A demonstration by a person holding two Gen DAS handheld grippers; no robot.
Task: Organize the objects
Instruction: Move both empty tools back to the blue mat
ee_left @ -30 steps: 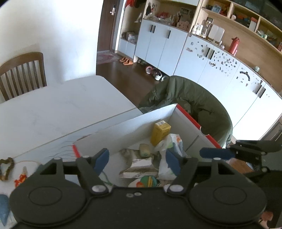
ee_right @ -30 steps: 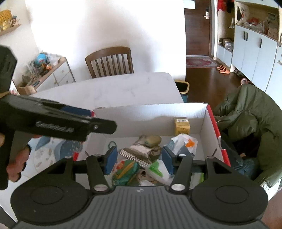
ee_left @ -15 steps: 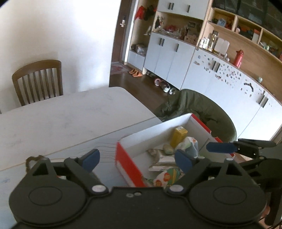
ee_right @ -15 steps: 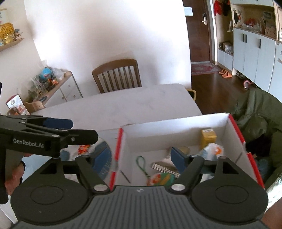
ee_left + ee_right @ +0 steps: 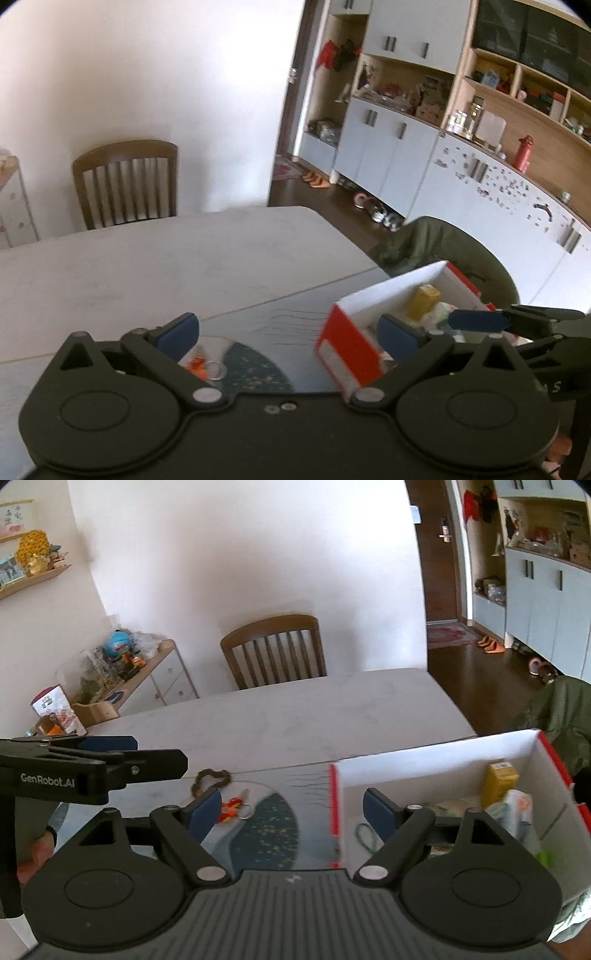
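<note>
The left gripper [image 5: 288, 328] is spread wide and holds nothing. The right gripper [image 5: 291, 806] is spread wide too, with nothing in it. A red and white box [image 5: 443, 764] sits to the right of both grippers, on the table [image 5: 295, 716]. In the box stand a yellow carton [image 5: 498, 782] and a plastic bag [image 5: 517, 816], and a green loop [image 5: 364, 836] is partly hidden by the right gripper's finger. The other things in the box are too blurry to tell. Just ahead of the right gripper lie a small orange thing [image 5: 231, 806], fuzzy, and a brown heart-shaped ring [image 5: 210, 779]. The box's near end is cut off behind the grippers.
</note>
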